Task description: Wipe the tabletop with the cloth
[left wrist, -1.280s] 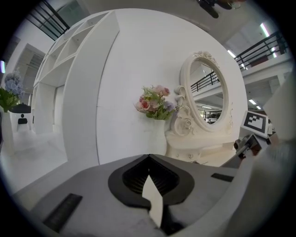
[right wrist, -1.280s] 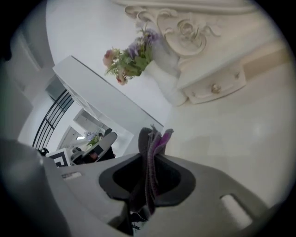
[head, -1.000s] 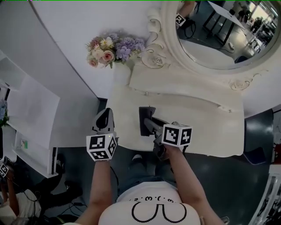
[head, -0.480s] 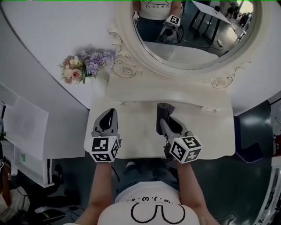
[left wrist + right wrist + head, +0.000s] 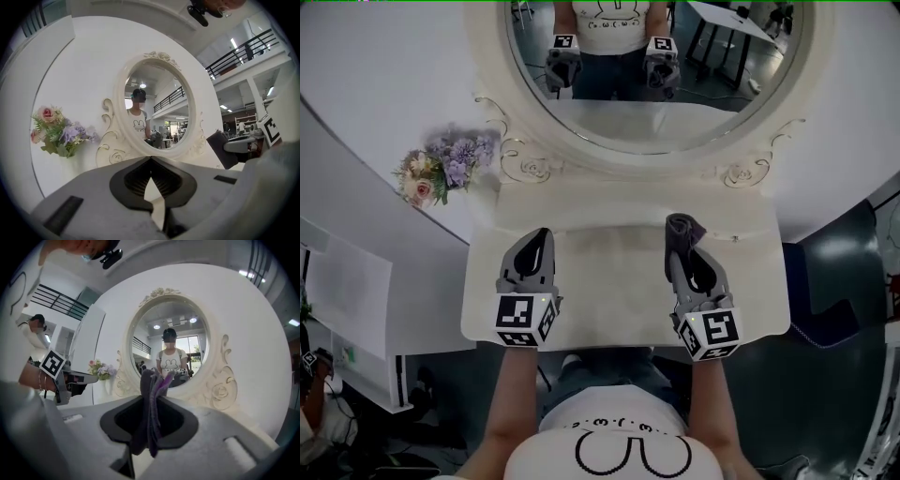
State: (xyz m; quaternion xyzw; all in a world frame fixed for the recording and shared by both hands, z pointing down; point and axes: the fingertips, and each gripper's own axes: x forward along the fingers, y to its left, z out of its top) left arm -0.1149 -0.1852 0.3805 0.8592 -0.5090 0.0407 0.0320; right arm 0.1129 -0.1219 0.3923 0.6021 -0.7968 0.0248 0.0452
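The mirror (image 5: 656, 103) runs off the head view's top edge, cutting the reflected person at the shoulders; the cloth's (image 5: 150, 383) lower part is buried between the right gripper's (image 5: 152, 399) jaws; in the left gripper view, the left gripper's (image 5: 151, 158) own body hides most of the tabletop (image 5: 609, 281).

The head view looks steeply down; both gripper views face forward at the shared mirror (image 5: 157, 115).

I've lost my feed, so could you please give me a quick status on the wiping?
Left tool shut, empty, over tabletop. Right tool shut on cloth, far right side. Nothing lying in the way.
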